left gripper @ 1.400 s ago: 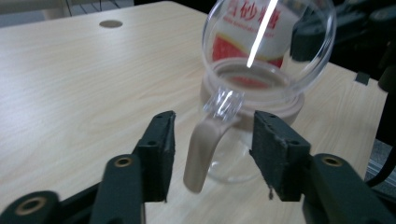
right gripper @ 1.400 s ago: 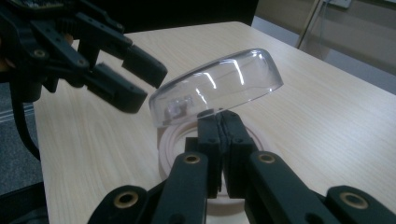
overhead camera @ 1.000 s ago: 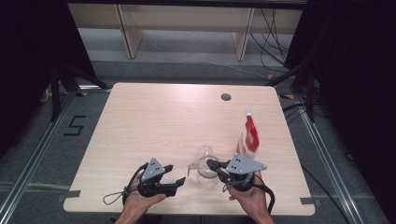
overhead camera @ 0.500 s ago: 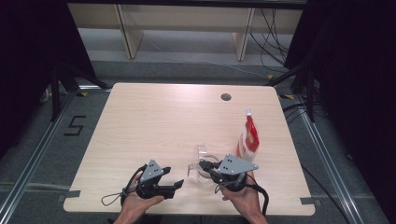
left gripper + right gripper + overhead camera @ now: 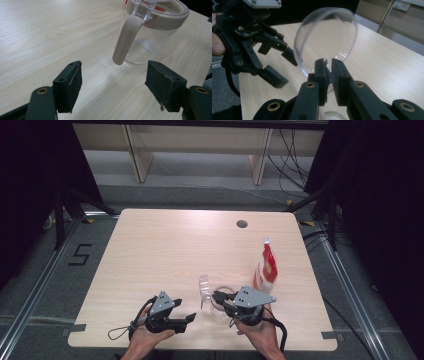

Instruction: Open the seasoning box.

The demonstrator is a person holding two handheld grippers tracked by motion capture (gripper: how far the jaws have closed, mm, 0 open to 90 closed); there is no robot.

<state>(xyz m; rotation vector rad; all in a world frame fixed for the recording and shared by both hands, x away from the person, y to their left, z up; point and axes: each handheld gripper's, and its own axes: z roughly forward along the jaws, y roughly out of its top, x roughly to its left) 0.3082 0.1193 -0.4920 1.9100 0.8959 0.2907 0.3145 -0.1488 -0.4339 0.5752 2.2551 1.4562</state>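
Clear plastic, hard to read against the pale wood, makes up the jar [image 5: 216,301] near the counter's [image 5: 165,250] front edge, between the two tongs. In the left gripper view its beige rim and long beige latch arm [image 5: 124,41] are plain, though the top of the jar is cut off by the frame and its base blurs into the grain.

Left of the jar, the left tongs [image 5: 184,321] stand wide with nothing between the pads, and they have just been easing further apart; the latch arm hangs just beyond them, apart from both pads.

Right of the jar, the right tongs [image 5: 327,65] sit narrow, pinching the bottom edge of the round transparent lid [image 5: 325,40], which stands upright on its hinge. Those jaws have just loosened a little, yet the lid's edge remains between them. Where the lid joins the jar is hidden behind the jaws.

Beyond the jar, to its right, a red and white pouch [image 5: 266,266] stands upright.
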